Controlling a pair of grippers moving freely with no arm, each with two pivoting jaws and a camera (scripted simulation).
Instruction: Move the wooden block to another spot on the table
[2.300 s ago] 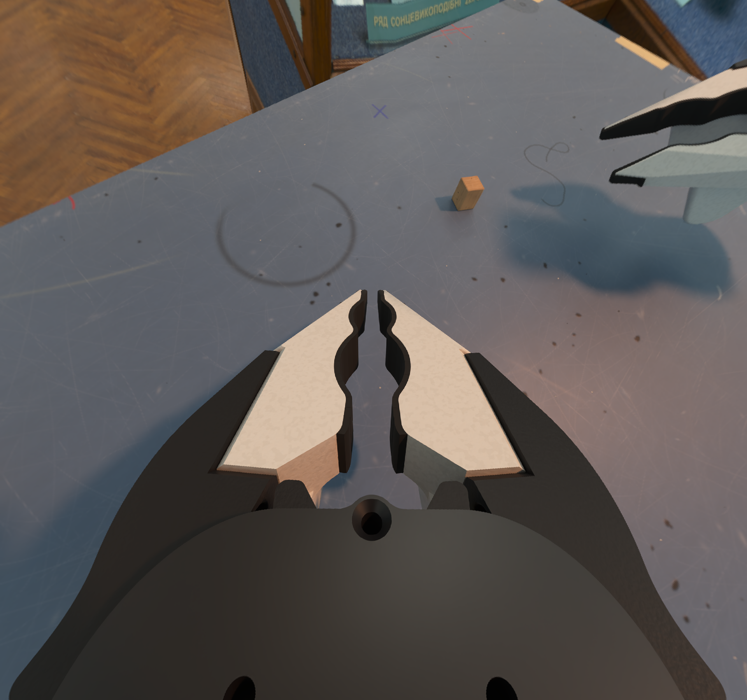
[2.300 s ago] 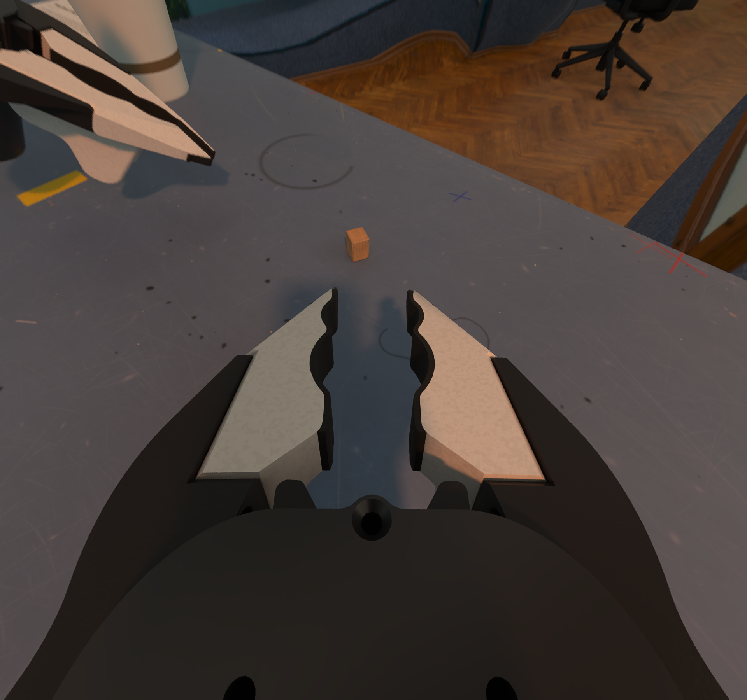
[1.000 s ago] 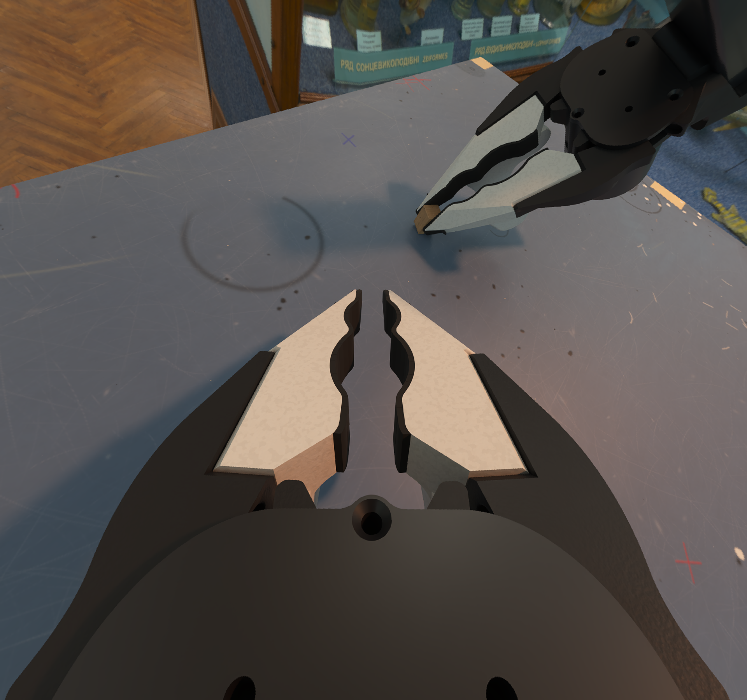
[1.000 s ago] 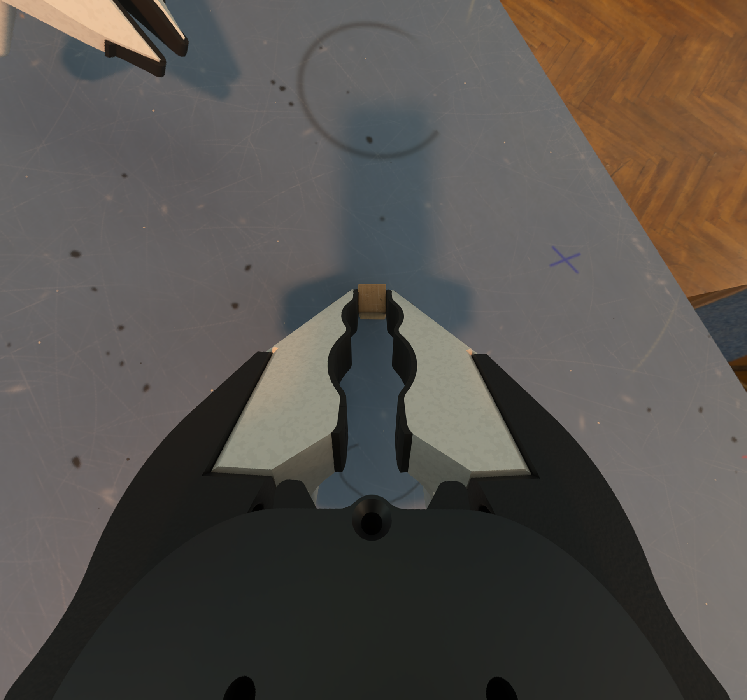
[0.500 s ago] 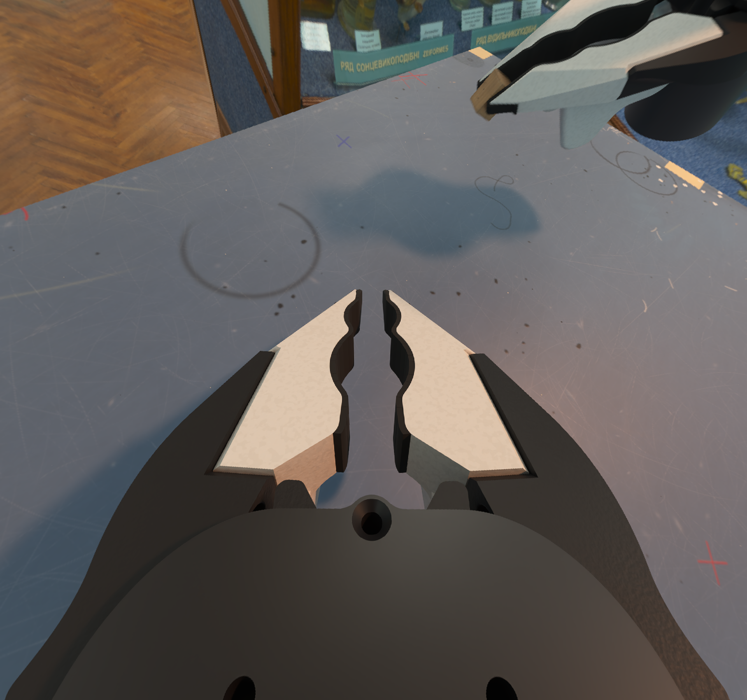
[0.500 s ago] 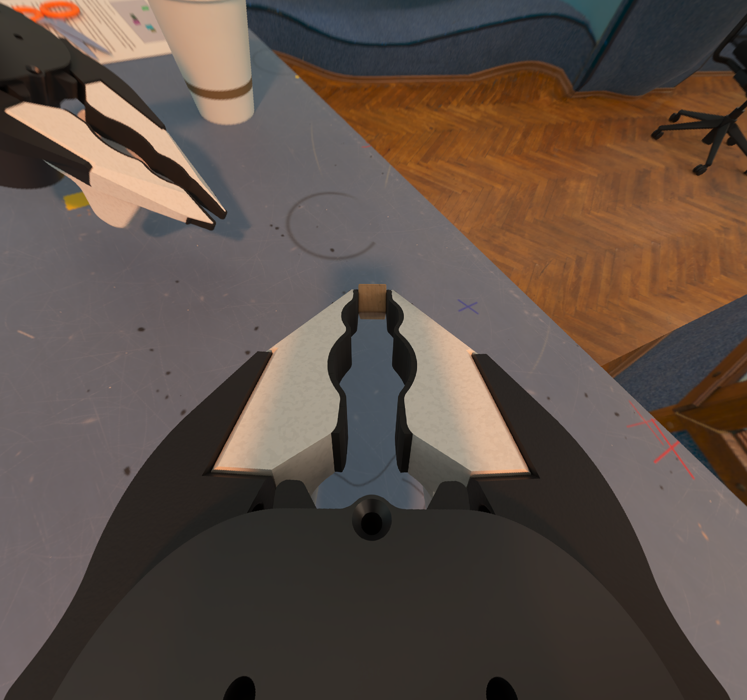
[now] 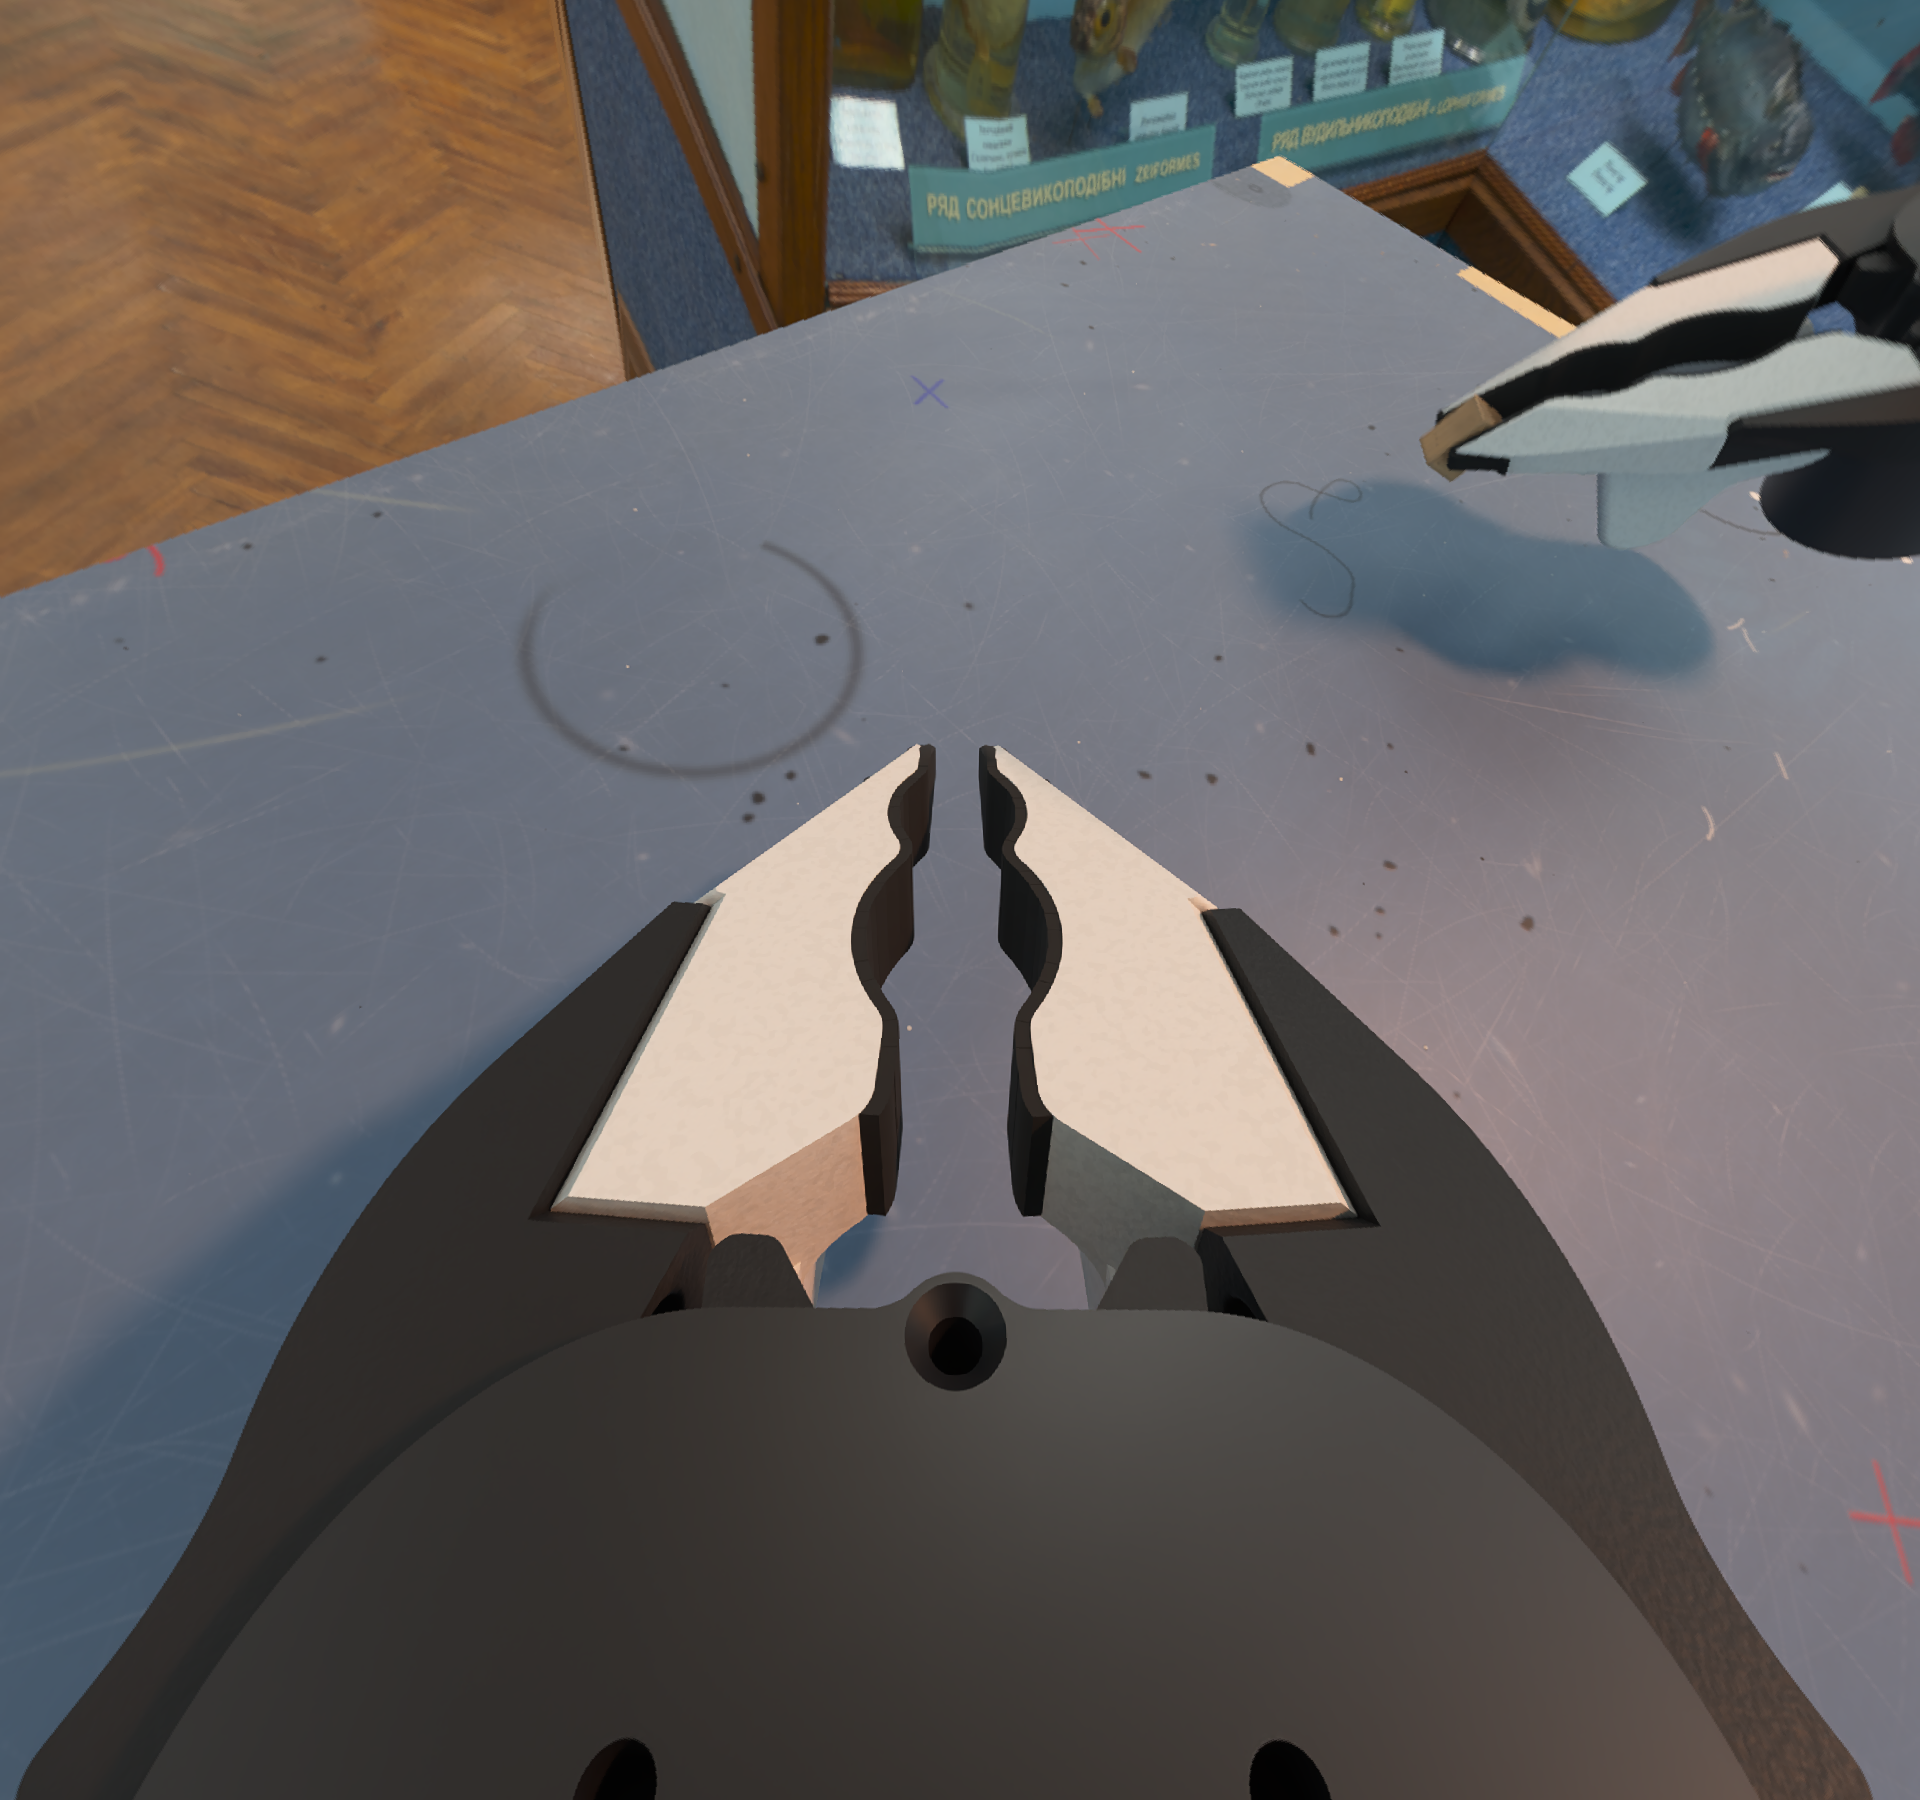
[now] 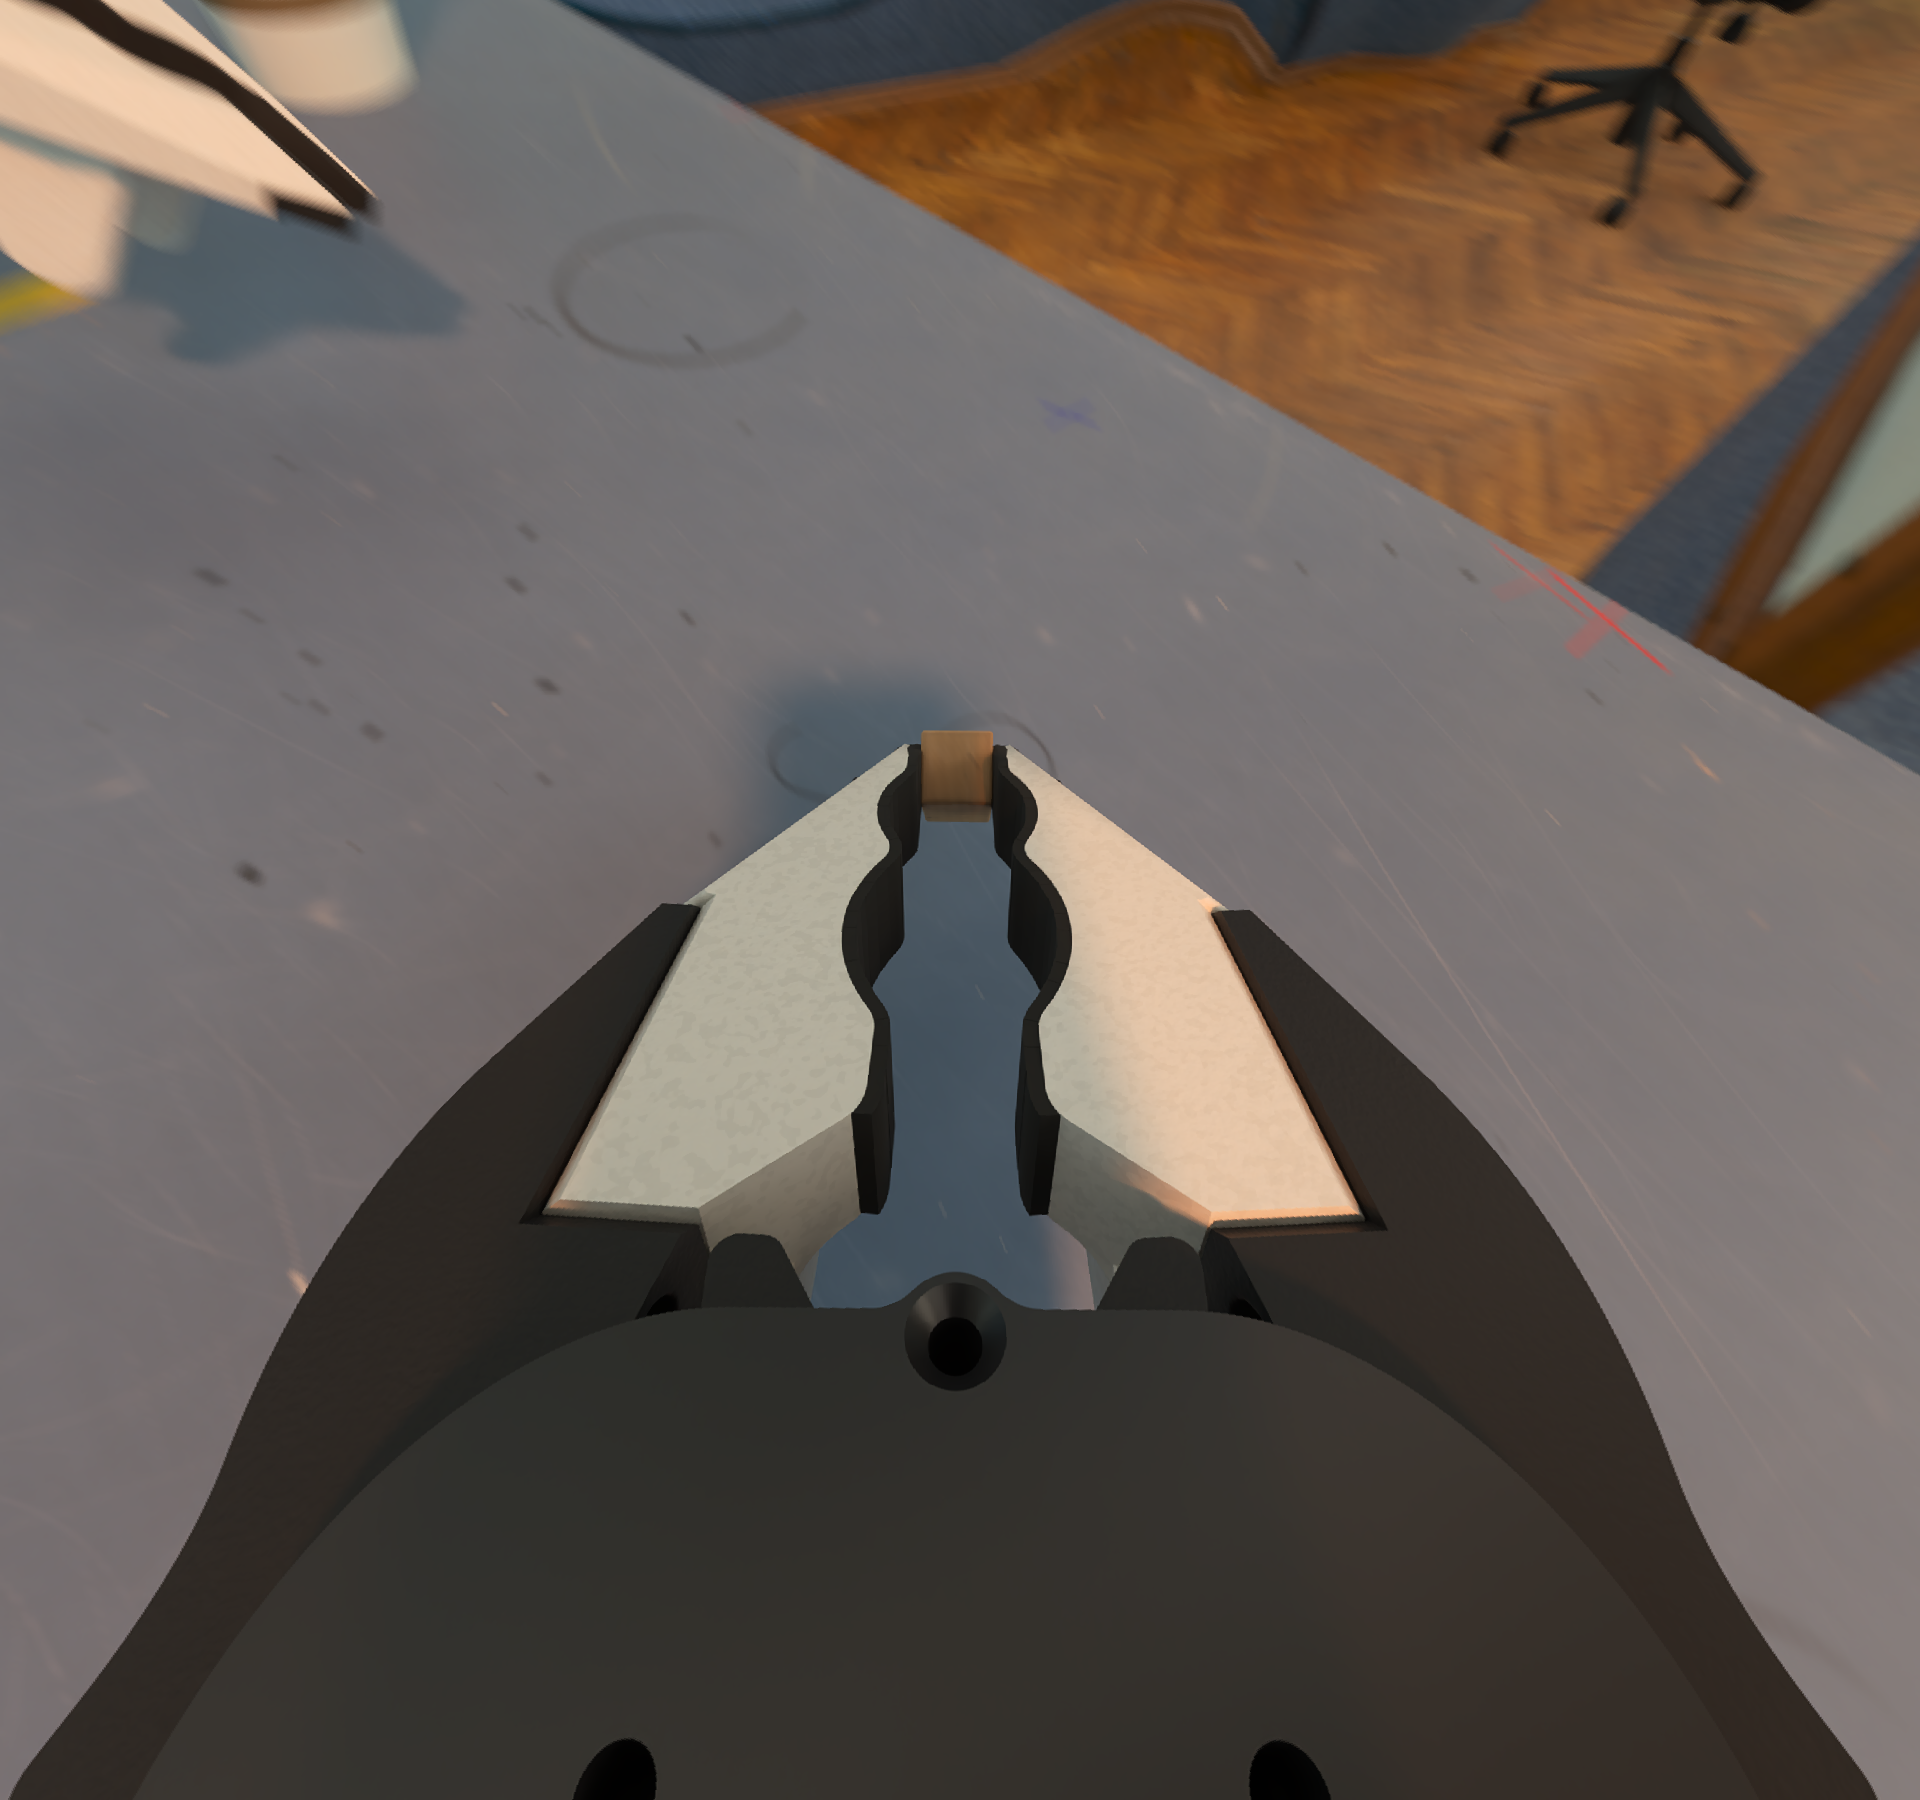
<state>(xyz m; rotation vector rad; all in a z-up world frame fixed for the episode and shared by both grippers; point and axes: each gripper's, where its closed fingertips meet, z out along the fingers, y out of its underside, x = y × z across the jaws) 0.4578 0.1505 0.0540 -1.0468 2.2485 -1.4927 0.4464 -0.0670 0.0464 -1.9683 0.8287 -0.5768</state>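
Observation:
The small wooden block (image 8: 957, 771) is pinched between the tips of my right gripper (image 8: 957, 759), which is shut on it and holds it above the grey table (image 8: 416, 607). In the left wrist view the block (image 7: 1452, 436) shows at the tips of the right gripper (image 7: 1460, 446) at the far right, clear of the table, with its shadow below. My left gripper (image 7: 956, 758) is empty with its jaws nearly together, low over the table's middle. It also shows in the right wrist view (image 8: 332, 202) at the top left.
A white paper cup (image 8: 301, 15) stands at the table's far left. A dark ring mark (image 7: 691, 659) lies ahead of my left gripper. The table edge (image 8: 1299, 462) drops to wood floor on the right. A glass display case (image 7: 1195, 36) stands beyond the table.
My right gripper closed on the block and lifted it off the table. In the last half second it carried it right and lower, as the left wrist view shows. My left gripper stayed nearly still.

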